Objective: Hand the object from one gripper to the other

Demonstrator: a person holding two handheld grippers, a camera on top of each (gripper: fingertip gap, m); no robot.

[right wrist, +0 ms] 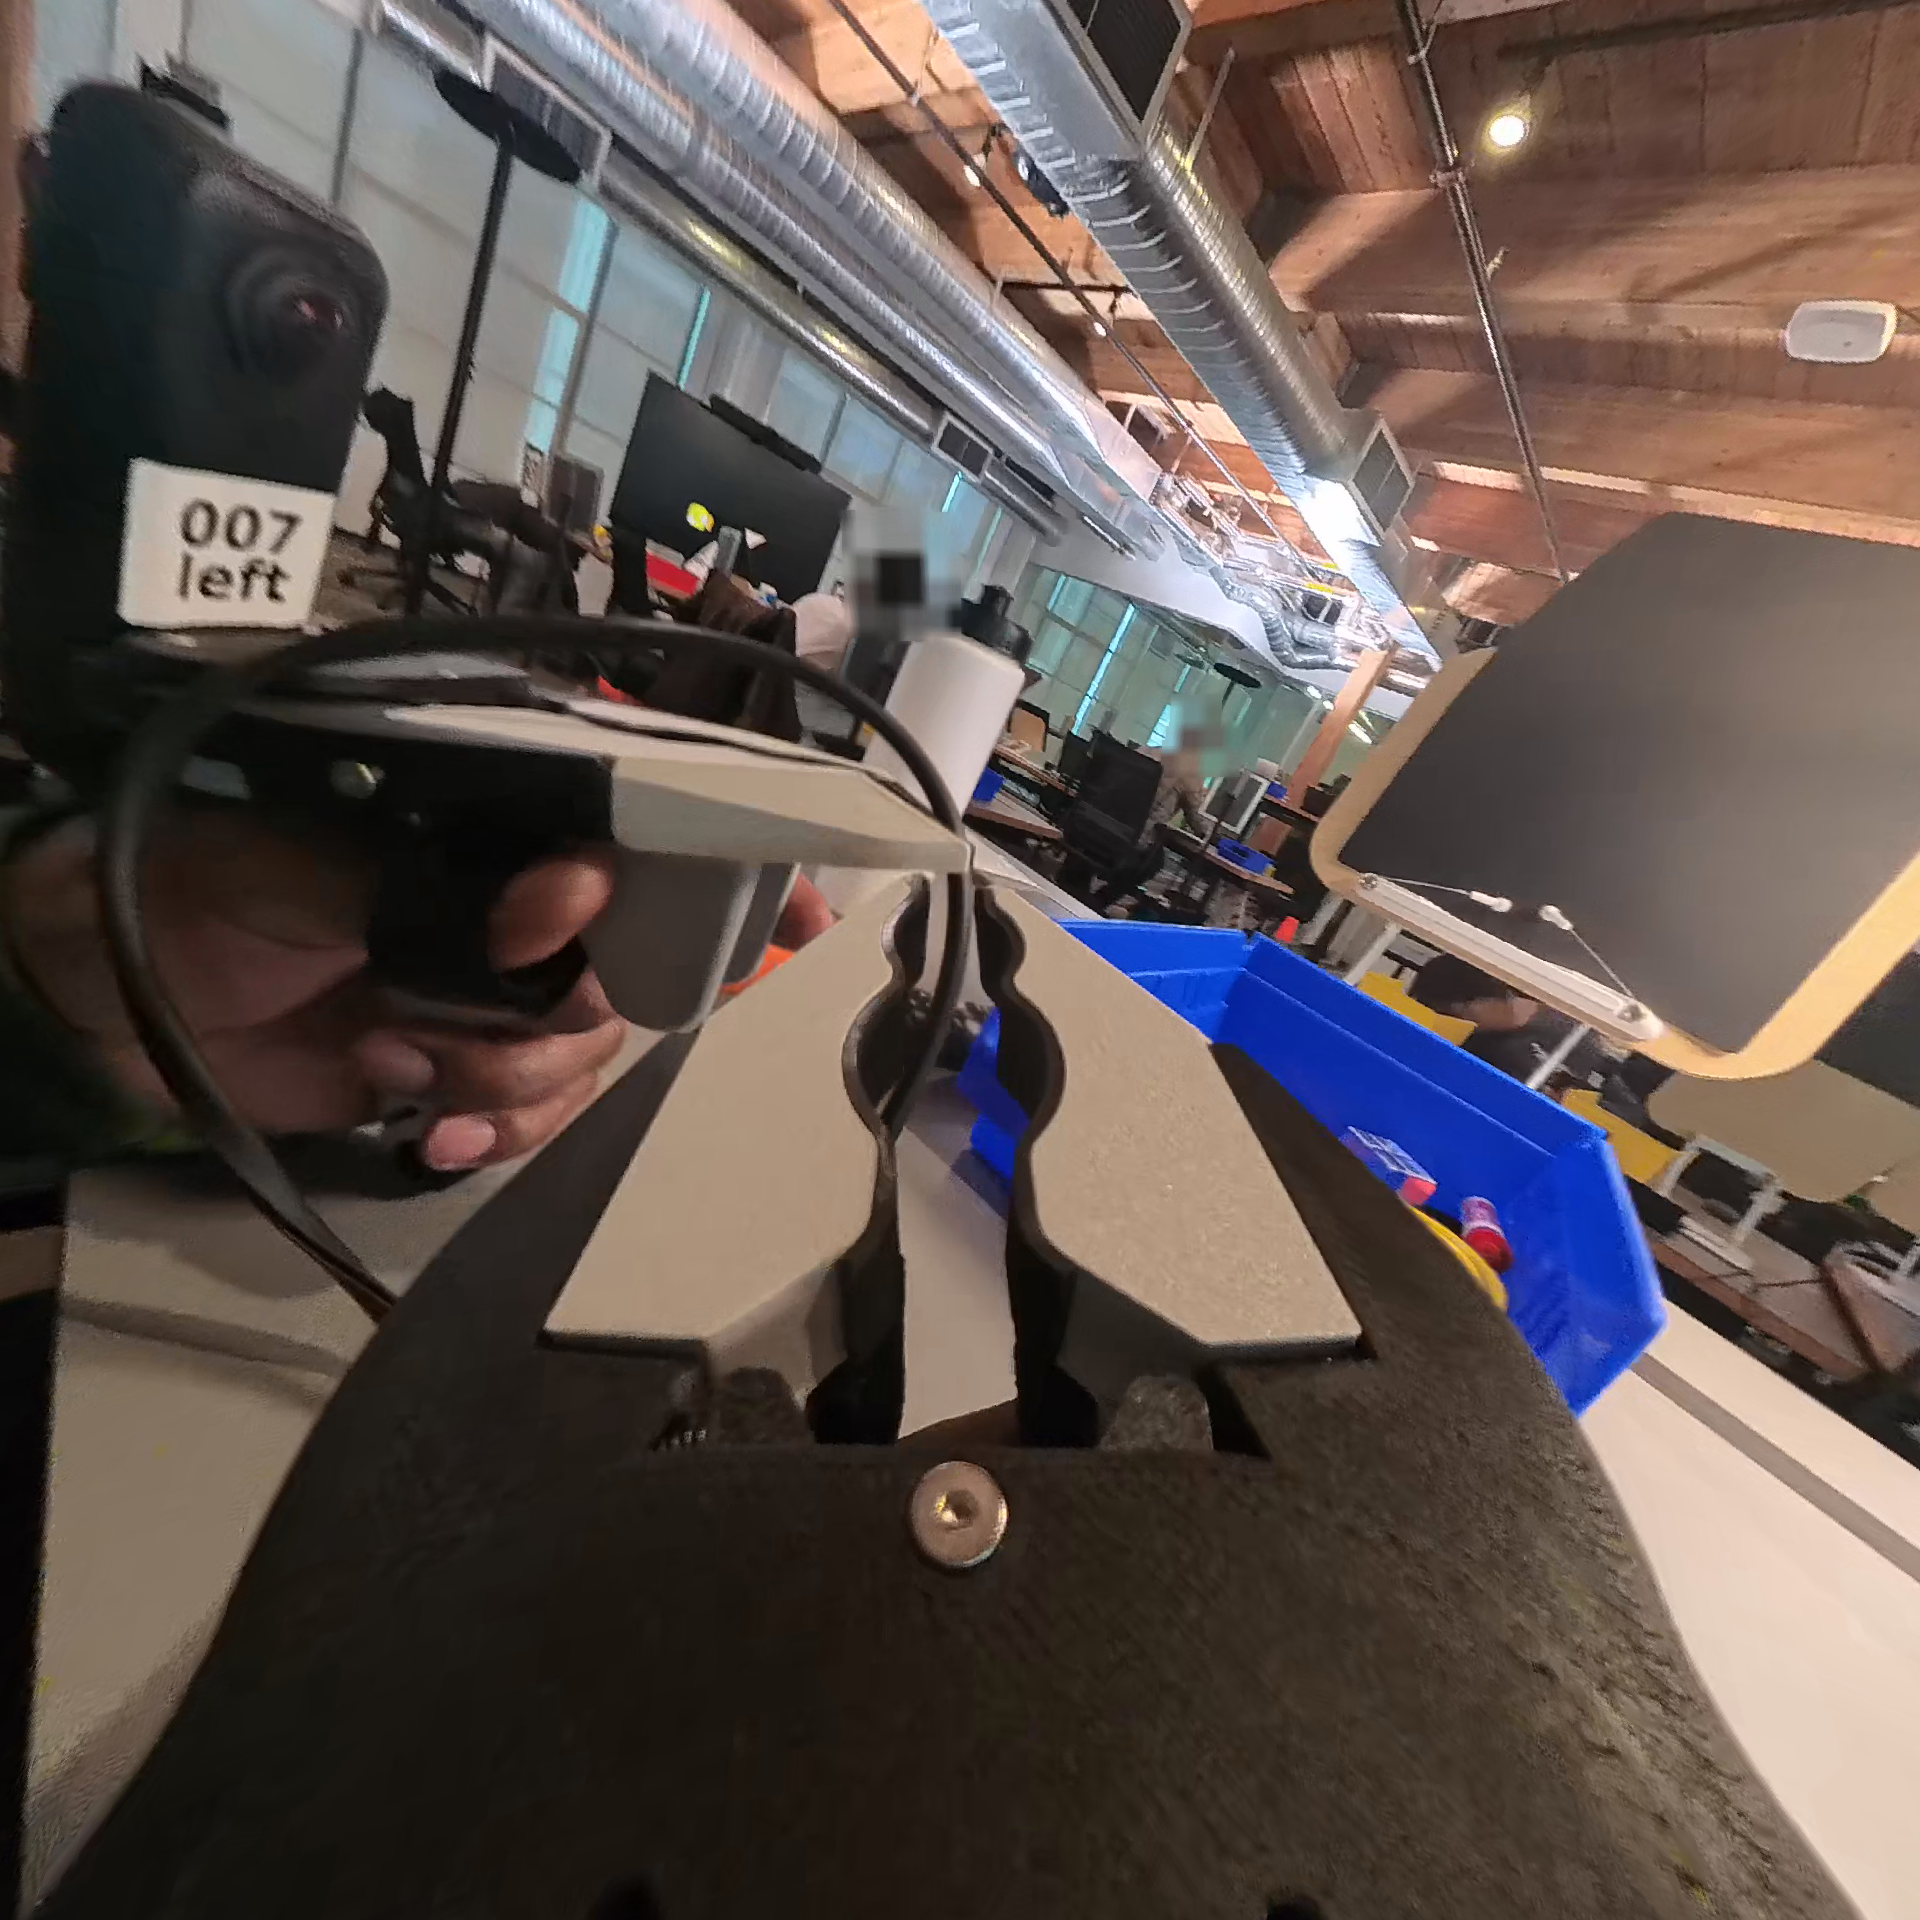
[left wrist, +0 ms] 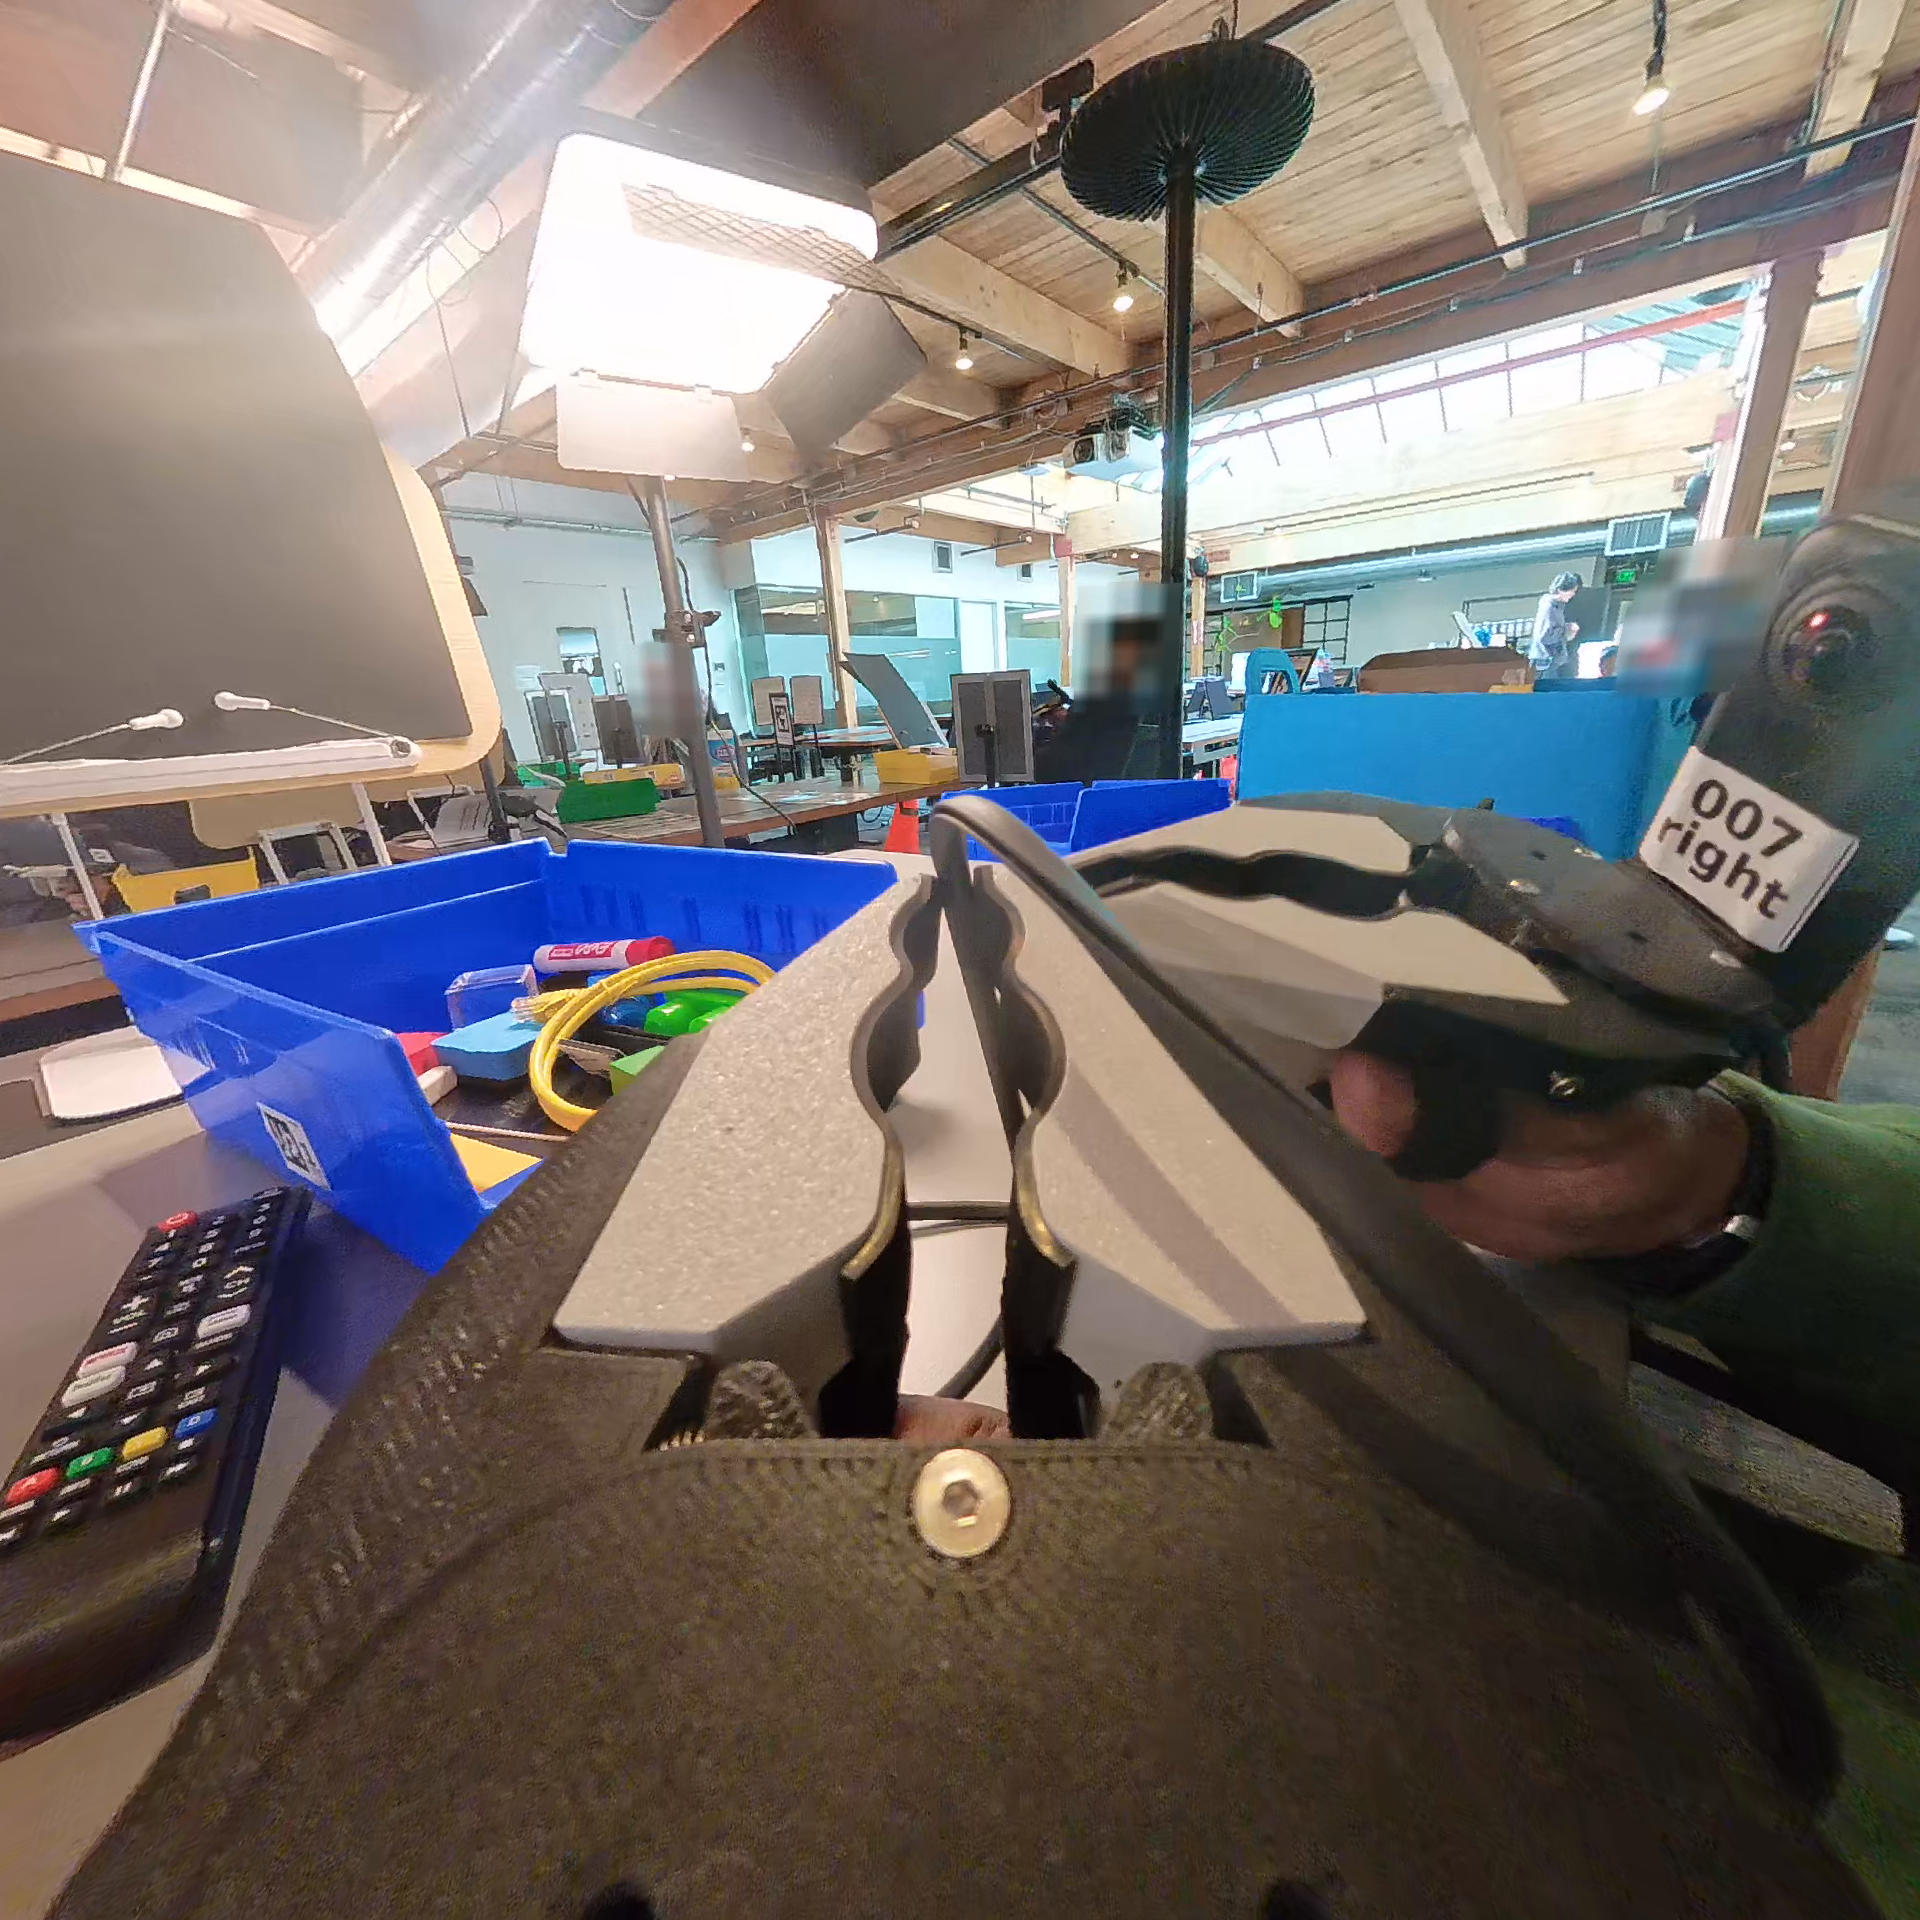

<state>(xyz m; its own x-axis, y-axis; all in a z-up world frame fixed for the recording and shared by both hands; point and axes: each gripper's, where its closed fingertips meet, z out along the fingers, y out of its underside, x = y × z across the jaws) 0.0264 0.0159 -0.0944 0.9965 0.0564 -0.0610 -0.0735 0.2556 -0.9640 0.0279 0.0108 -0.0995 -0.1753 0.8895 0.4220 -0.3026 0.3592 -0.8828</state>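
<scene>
A thin black cable (left wrist: 948, 847) hangs in a loop between both grippers, above the grey table. In the left wrist view my left gripper (left wrist: 951, 894) is shut on the cable at its fingertips. The right gripper (left wrist: 1086, 871), held by a hand in a green sleeve, comes in from the right, its tips right beside mine. In the right wrist view my right gripper (right wrist: 951, 904) has the cable (right wrist: 540, 623) running between its tips, jaws closed on it. The left gripper (right wrist: 961, 847) meets it from the left, and the cable arcs back over that hand.
A blue bin (left wrist: 312, 1039) at the left holds a yellow cable (left wrist: 623, 997), a marker and coloured blocks; it also shows in the right wrist view (right wrist: 1455, 1101). A black remote control (left wrist: 114, 1403) lies at the near left. A white bottle (right wrist: 956, 707) stands behind the grippers. My left and right fingertips are right by each other.
</scene>
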